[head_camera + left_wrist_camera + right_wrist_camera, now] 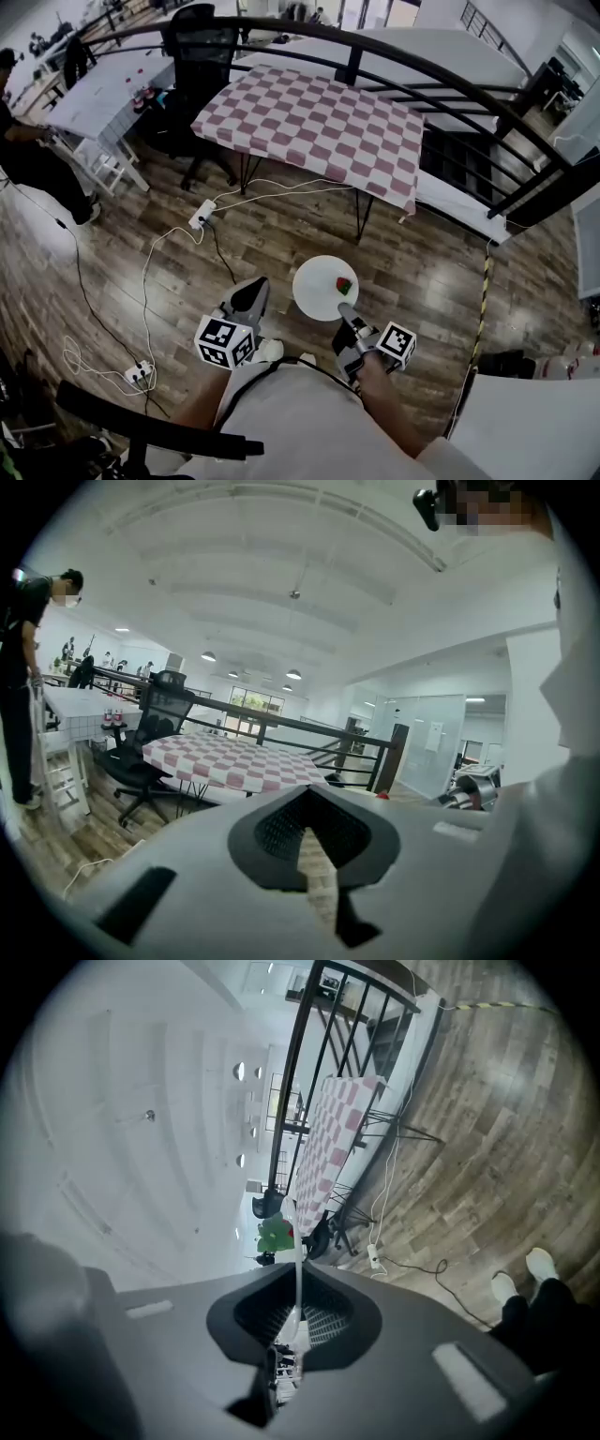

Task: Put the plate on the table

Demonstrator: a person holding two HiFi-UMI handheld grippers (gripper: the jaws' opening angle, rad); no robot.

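Note:
My right gripper is shut on the near rim of a round white plate and holds it roughly level over the wooden floor. A small red and green item lies on the plate. In the right gripper view the plate runs edge-on between the jaws, with the green and red item beside it. My left gripper hangs just left of the plate with its jaws together and nothing in them. The table with the red and white checked cloth stands farther ahead, also seen in the left gripper view.
A curved black railing runs behind the checked table. A black office chair stands at its left end. A power strip and white cables lie on the floor. A person stands at far left by white tables.

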